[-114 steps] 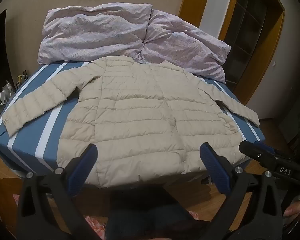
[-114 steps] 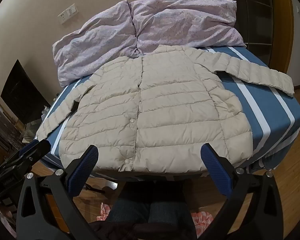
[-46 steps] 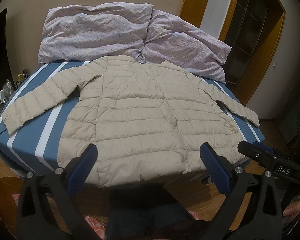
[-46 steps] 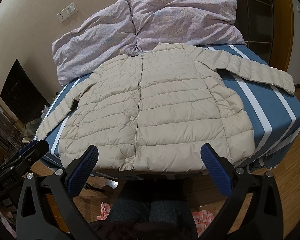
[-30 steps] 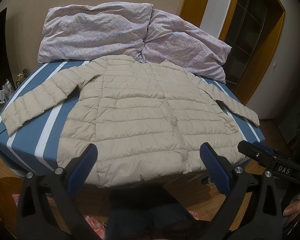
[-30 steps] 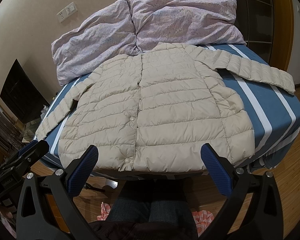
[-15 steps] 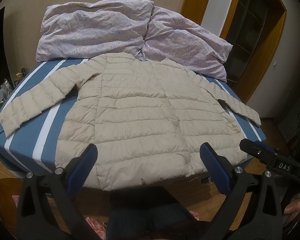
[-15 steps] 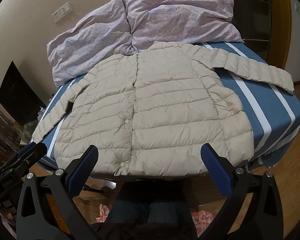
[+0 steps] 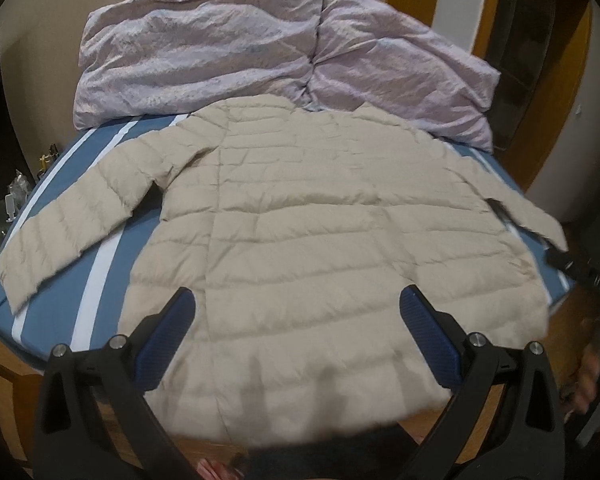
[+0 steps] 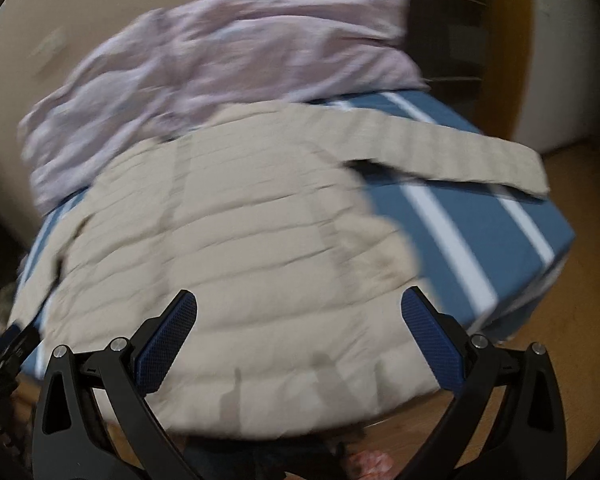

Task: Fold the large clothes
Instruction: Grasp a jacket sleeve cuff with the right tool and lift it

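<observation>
Lying flat on the bed (image 9: 52, 312) is a big puffy cream jacket (image 9: 320, 248), front side up; its two sleeves stick out to the sides, and its bottom edge hangs a little over the near edge of the bed; the bed has a blue sheet with white stripes; behind the jacket sits a crumpled pale purple blanket (image 9: 228, 44), touching the collar; the left gripper (image 9: 298, 338) hangs over the bottom part of the jacket with its blue fingers (image 9: 168, 336) spread wide and nothing between them; the right gripper (image 10: 300, 336) is over the bottom edge too, spread wide and holding nothing; the right view is blurry; brown wood floor (image 10: 580, 380) shows beside the bed.
</observation>
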Demonstrator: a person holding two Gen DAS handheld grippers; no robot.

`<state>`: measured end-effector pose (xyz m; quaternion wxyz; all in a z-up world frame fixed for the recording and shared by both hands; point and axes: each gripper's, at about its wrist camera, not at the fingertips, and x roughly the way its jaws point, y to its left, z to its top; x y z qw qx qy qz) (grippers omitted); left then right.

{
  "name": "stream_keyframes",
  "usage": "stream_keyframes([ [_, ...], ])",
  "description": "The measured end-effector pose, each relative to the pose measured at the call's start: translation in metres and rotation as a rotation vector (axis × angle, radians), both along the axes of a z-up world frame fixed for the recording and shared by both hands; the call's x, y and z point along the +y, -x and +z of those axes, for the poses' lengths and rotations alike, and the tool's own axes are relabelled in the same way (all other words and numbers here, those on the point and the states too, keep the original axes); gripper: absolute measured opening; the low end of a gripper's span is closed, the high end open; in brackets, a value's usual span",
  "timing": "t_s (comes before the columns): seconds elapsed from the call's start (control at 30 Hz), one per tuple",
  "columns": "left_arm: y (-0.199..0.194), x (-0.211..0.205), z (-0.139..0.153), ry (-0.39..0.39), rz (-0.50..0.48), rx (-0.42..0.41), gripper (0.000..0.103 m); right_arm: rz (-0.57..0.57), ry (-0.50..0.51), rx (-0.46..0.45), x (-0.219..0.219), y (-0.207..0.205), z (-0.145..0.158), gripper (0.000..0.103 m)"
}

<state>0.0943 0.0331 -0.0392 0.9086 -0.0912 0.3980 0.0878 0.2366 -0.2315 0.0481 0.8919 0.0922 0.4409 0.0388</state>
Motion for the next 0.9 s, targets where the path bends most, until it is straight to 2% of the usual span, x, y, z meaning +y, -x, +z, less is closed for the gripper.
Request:
stream_keyframes([
  [0.23, -0.053, 0.025, -0.023, -0.06, 0.049, 0.046, 0.101, -0.267, -0.014, 0.097, -0.106, -0.075, -0.046, 0.102],
  [0.37, -0.081, 0.043, -0.038, -0.111, 0.105, 0.056, 0.101, -0.432, -0.017, 0.126, -0.173, -0.098, -0.071, 0.1],
  [0.57, -0.104, 0.067, -0.06, -0.142, 0.175, 0.092, 0.101, -0.649, -0.046, 0.109, -0.261, -0.111, -0.093, 0.098],
  [0.63, -0.107, 0.072, -0.068, -0.148, 0.185, 0.107, 0.101, -0.688, -0.069, 0.12, -0.281, -0.114, -0.104, 0.095],
  [0.8, -0.11, 0.073, -0.081, -0.162, 0.192, 0.121, 0.101, -0.72, -0.168, 0.148, -0.301, -0.119, -0.128, 0.081],
  [0.9, -0.109, 0.073, -0.085, -0.173, 0.193, 0.118, 0.101, -0.732, -0.152, 0.141, -0.303, -0.12, -0.136, 0.073],
])
